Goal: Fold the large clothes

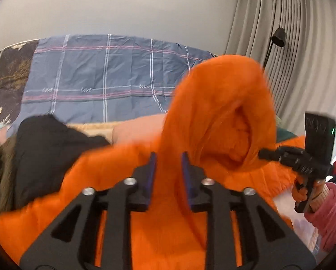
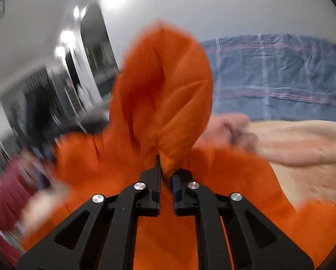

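**Above the bed, an orange garment pinched at two points**

Over the bed we hold the orange garment (image 1: 212, 112), raised fabric looping up from each grip, probably to spread it for folding. Our left hand-held gripper (image 1: 168, 157) is clamped on one bunch, our right hand-held gripper (image 2: 166, 168) on another. Behind lies a blue checked sheet (image 1: 114, 72), stitched "love" in places.

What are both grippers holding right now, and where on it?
Both grip the orange jacket: left gripper and right gripper each pinch a raised fold of it.
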Motion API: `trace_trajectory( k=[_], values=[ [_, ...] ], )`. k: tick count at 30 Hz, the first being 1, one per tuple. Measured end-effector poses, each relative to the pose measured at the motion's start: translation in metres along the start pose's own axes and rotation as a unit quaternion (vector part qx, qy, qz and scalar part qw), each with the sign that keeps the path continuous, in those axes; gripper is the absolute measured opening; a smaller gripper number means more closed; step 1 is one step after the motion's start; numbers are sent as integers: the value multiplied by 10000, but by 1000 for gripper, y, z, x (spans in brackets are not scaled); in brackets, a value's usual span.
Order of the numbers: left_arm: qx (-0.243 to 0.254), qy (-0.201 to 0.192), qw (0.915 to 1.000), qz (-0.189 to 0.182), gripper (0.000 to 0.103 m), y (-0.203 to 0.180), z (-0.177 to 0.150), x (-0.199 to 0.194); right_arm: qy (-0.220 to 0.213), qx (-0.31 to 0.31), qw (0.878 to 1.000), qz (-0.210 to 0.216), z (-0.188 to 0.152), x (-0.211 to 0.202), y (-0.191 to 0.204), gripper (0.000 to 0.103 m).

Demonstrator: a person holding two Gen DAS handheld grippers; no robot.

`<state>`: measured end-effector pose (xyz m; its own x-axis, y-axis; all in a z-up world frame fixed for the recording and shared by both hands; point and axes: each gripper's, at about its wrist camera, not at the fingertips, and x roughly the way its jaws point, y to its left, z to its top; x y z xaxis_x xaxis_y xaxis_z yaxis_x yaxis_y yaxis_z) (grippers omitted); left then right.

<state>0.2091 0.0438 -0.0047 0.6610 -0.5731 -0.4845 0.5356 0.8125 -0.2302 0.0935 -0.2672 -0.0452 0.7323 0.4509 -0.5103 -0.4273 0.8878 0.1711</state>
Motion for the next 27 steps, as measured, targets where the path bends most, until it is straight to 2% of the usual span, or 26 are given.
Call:
trace_trajectory(
  k=[2, 5, 7, 9, 11, 12, 14, 16, 18, 20, 21, 22, 24, 25, 27],
  values=[
    [-146, -65, 9999, 7, 42, 3, -14, -21, 306, -119, 9991, -257, -26, -5, 6, 11],
    [-116, -271, 9991, 297, 51, 4, -24, -51, 495, -79, 9979, -405, -53, -17, 6, 18],
    [-153, -350, 9982, 457, 52, 6, -21, -61, 383, 228, 9982, -396, -58, -29, -2, 34],
    [-273, -393, 9978, 461, 52, 5, -17, -67, 184, 606, 9970, -435, -54, -36, -14, 36],
    [-334, -368, 9978, 439, 51, 3, -13, -60, 11, 1007, 9945, -295, -47, -38, -21, 36],
    [-364, -268, 9984, 353, 49, -3, -13, -51, -27, 1142, 9932, -204, -45, -36, -19, 36],
    [-353, 37, 9993, 107, 30, -13, -20, -34, 118, 1441, 9894, 129, -38, -16, -13, 36],
    [-144, 446, 9989, -52, 27, -29, -33, -6, 436, 1338, 9894, 366, -37, 9, 6, 36],
    [198, 830, 9963, 82, 27, -43, -49, 25, 1064, 1017, 9883, 390, -45, 48, 27, 36],
    [425, 1280, 9903, 345, 27, -48, -67, 67, 1555, 893, 9838, 8, -54, 81, 32, 36],
    [436, 1397, 9881, 464, 26, -46, -71, 81, 1681, 892, 9816, -162, -56, 94, 29, 36],
    [366, 1510, 9858, 635, 26, -40, -74, 102, 1747, 898, 9791, -529, -55, 115, 17, 36],
    [181, 1512, 9843, 895, 26, -27, -72, 131, 1613, 929, 9778, -962, -48, 133, -4, 33],
    [20, 1462, 9844, 977, 21, -16, -69, 146, 1534, 1008, 9764, -1134, -42, 144, -18, 32],
    [-319, 1411, 9857, 862, 20, -4, -65, 158, 1513, 1284, 9738, -1113, -37, 151, -32, 32]
  ],
)
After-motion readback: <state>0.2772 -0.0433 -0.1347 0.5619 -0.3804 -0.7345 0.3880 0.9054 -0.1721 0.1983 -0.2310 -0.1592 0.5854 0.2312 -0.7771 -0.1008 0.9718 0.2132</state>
